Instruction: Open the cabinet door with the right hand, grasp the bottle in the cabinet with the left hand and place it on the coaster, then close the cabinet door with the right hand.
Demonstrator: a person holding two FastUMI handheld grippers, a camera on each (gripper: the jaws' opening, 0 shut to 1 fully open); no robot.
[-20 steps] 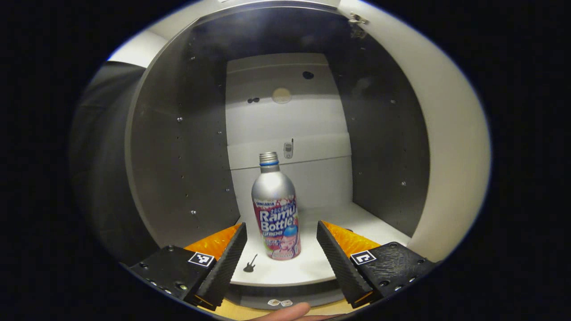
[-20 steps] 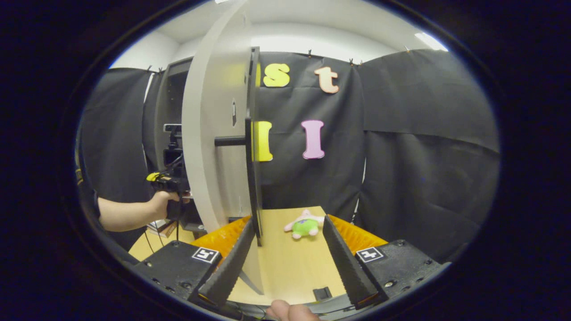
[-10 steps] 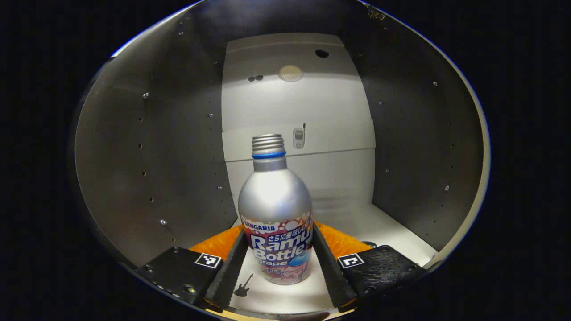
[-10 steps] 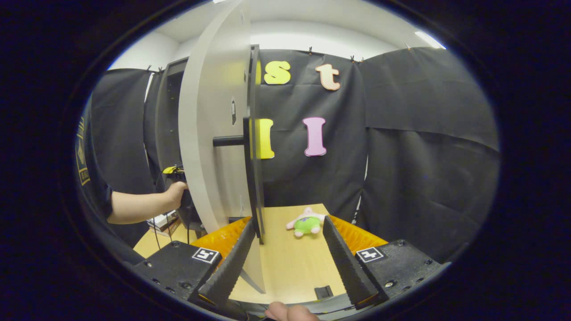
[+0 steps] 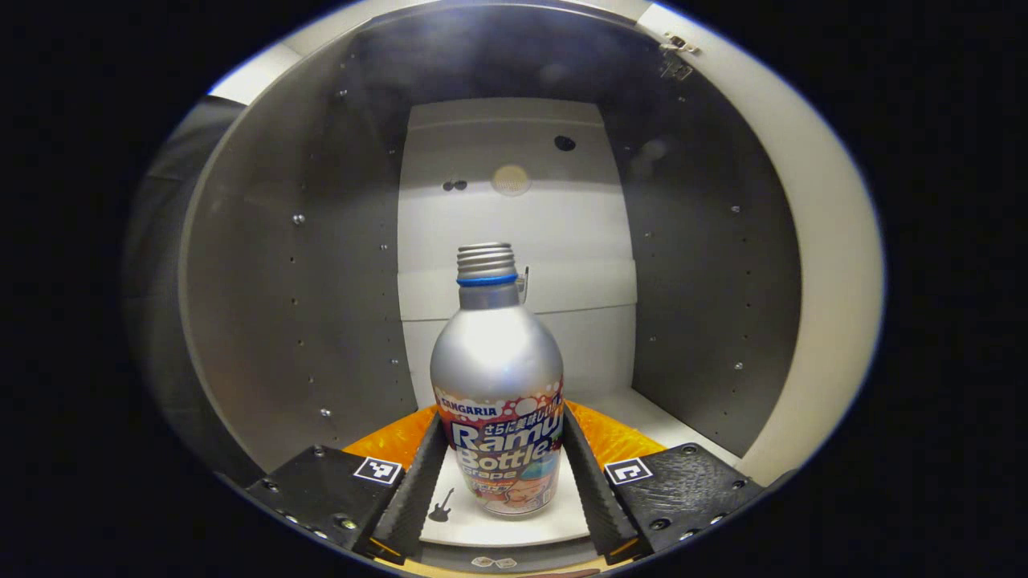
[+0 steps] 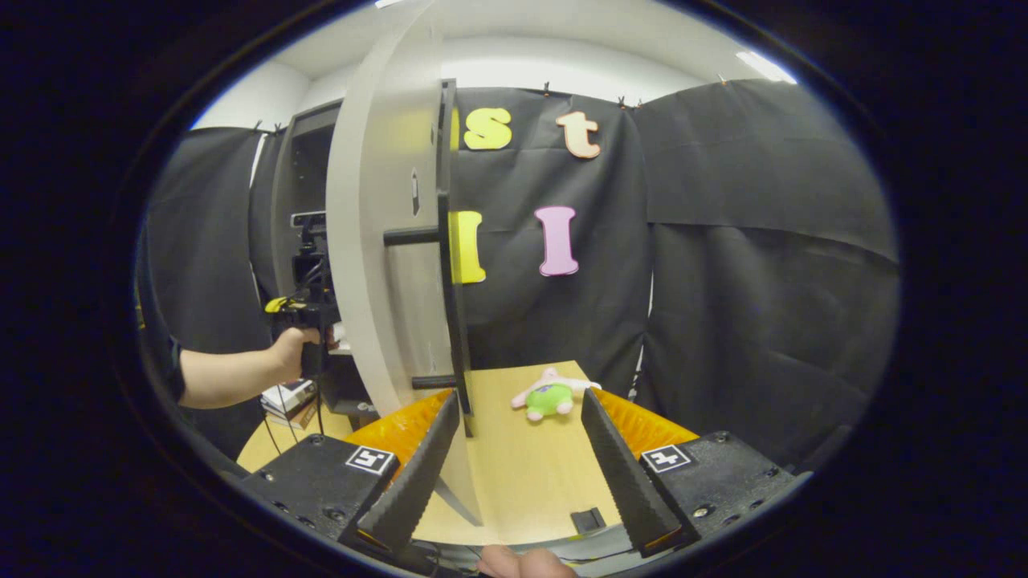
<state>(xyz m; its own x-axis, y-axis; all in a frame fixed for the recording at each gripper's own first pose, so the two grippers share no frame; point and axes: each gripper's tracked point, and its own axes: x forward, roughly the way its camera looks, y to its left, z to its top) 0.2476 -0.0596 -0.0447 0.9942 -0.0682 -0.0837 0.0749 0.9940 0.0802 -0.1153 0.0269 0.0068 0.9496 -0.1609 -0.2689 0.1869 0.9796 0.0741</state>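
Bottle: silver, capless, upright inside the cabinet, standing on the white shelf. Left gripper has it between the two black fingers, both pads pressed against the label on either side — a firm hold on the lower body.

Against half a second ago: the bottle sits the same way between the fingers, grip unchanged. The view has pulled back a little; the cabinet's pale front edge and the top hinge are back in sight at the right, as they were a second ago. Shelf front edge shows below the bottle now. A second ago the gripper stood wide with the bottle well ahead of it.

Right gripper view: door swung open, seen nearly edge-on, its black handle bar running vertically. Right gripper spread wide, holding nothing; the handle's lower end sits just by its left finger, though contact is not clear. Little change there over the second. The person's other hand with the left gripper reaches in past the door. Green plush toy lies on the counter beyond.
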